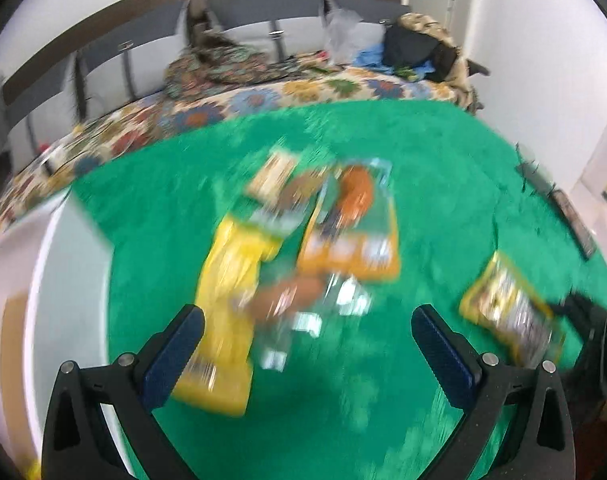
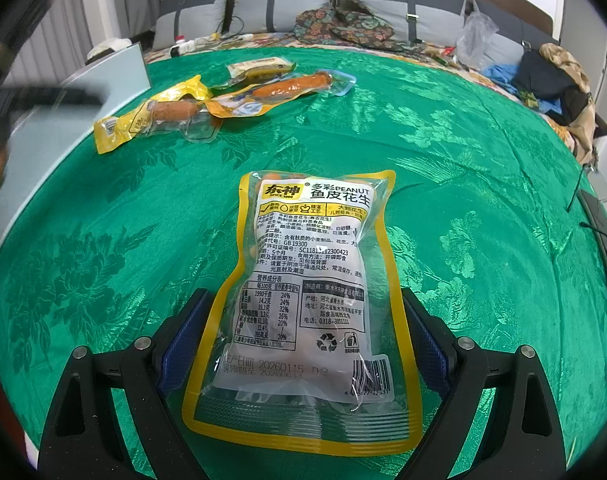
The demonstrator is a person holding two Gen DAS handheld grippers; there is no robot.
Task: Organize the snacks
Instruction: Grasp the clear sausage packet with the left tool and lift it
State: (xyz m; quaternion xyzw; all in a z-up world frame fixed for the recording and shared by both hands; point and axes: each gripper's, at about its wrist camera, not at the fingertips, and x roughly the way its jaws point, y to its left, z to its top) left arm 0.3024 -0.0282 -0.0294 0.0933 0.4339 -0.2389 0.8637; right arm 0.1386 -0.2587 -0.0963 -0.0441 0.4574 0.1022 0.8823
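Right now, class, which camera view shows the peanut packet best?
The right wrist view: the peanut packet lies sharp and centred between the open right tool, label readable. The left wrist view shows it only blurred, near the right edge.

The left gripper (image 1: 307,320) is held with its 2 fingers spread wide, nothing caught between the blue pads (image 1: 171,356). The right gripper (image 2: 303,320) is likewise opened wide, its 2 fingers (image 2: 183,340) set on either side of a packet without closing.
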